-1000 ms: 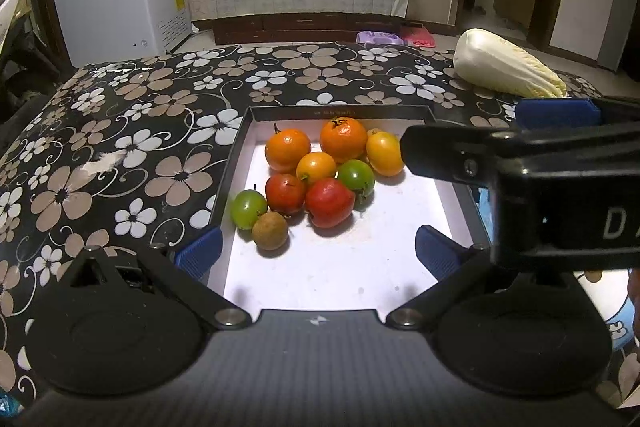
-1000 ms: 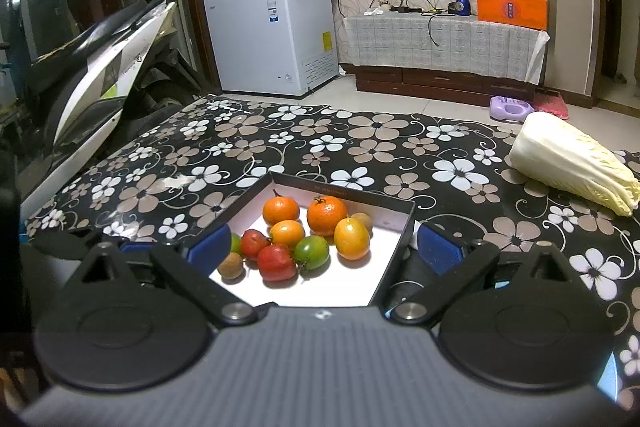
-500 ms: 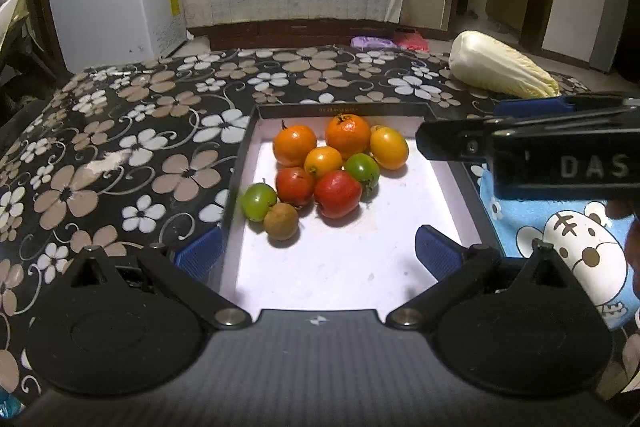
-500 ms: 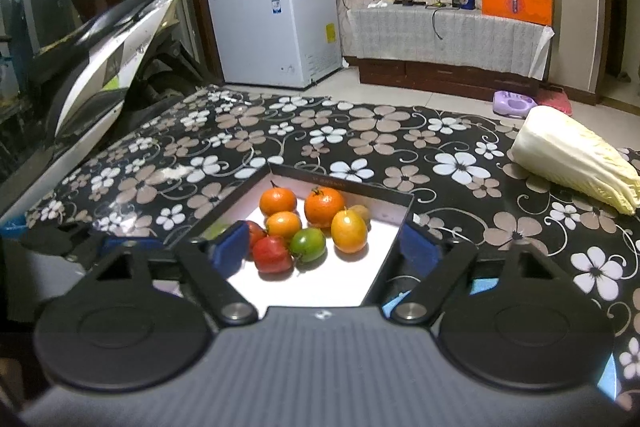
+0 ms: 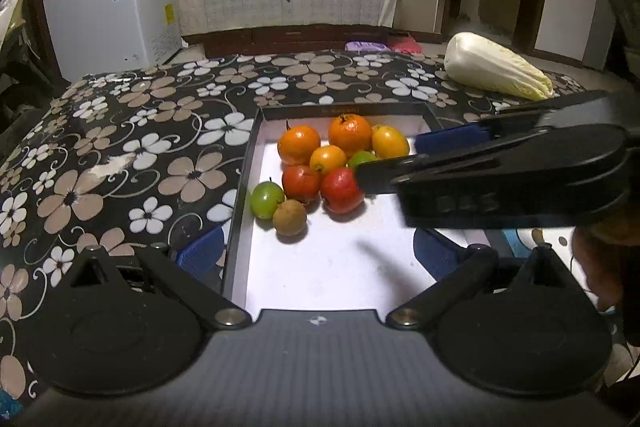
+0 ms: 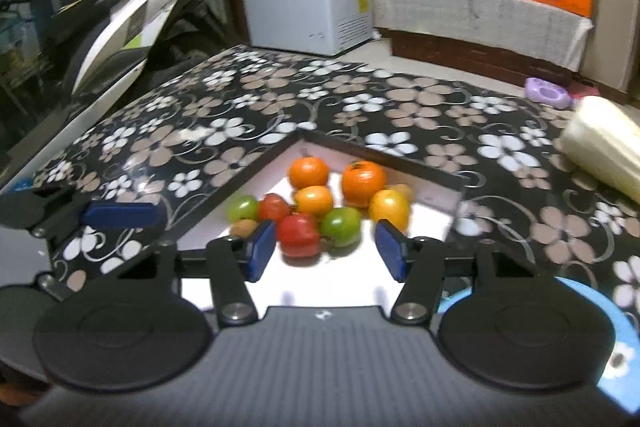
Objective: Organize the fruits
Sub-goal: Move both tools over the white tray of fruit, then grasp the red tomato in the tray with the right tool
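A black-rimmed white tray (image 5: 240,187) (image 6: 420,169) on the flowered table holds several fruits: oranges, a yellow one, green ones, a brown one and two red ones. My left gripper (image 5: 318,253) is open and empty over the tray's near end. My right gripper (image 6: 326,247) is open, low over the tray, its blue pads either side of a red fruit (image 6: 300,235) and a green fruit (image 6: 340,225), apart from both. In the left wrist view the right gripper (image 5: 420,157) reaches in from the right, its tip beside the red fruit (image 5: 342,189).
A napa cabbage (image 5: 496,67) (image 6: 604,143) lies at the table's far right. A blue cartoon plate (image 6: 608,327) sits right of the tray. A white freezer (image 5: 108,11) and a scooter (image 6: 120,19) stand beyond the table's left side.
My right gripper has moved forward and down over the tray toward the red and green fruits, its fingers narrowing somewhat. The left gripper has stayed open and lifted slightly.
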Demonstrator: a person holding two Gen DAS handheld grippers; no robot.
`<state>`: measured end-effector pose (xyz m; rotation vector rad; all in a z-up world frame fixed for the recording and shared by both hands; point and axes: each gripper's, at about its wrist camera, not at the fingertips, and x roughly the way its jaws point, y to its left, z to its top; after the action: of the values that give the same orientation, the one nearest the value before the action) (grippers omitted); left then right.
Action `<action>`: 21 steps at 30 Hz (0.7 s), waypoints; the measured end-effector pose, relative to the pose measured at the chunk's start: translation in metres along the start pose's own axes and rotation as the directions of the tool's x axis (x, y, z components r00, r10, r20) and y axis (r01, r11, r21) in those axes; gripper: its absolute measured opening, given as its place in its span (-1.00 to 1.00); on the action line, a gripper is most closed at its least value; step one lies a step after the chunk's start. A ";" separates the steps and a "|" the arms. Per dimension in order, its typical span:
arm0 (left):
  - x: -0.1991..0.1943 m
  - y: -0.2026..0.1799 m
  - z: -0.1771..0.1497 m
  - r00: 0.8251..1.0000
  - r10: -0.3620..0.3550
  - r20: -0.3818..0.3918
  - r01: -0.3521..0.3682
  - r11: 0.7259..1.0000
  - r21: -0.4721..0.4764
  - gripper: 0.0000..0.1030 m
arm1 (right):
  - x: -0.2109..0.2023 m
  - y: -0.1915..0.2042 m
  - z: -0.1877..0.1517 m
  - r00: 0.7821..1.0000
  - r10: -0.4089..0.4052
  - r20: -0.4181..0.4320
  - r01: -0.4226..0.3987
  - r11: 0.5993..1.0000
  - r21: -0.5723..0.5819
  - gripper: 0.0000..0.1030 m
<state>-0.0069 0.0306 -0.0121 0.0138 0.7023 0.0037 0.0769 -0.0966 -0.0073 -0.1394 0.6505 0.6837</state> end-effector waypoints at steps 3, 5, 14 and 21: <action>0.000 -0.001 -0.003 1.000 0.004 -0.007 -0.004 1.000 0.014 0.99 | 0.011 0.010 0.002 0.999 0.021 -0.029 -0.022 0.999 -0.033 -0.04; 0.000 -0.002 -0.005 1.000 0.007 -0.009 -0.007 1.000 0.025 0.99 | 0.018 0.017 0.002 0.999 0.027 -0.047 -0.030 0.998 -0.057 -0.10; 0.002 0.003 -0.007 1.000 0.018 -0.016 -0.018 0.999 0.028 0.99 | 0.038 0.027 0.005 0.996 -0.019 -0.087 0.007 0.992 -0.128 -0.19; 0.006 0.002 -0.008 0.999 0.027 -0.026 -0.026 0.999 0.032 0.99 | 0.045 0.034 0.003 0.995 -0.052 -0.084 0.035 0.980 -0.194 -0.20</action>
<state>-0.0074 0.0322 -0.0219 0.0536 0.7289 0.0179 0.0840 -0.0451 -0.0285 -0.3634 0.6641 0.7007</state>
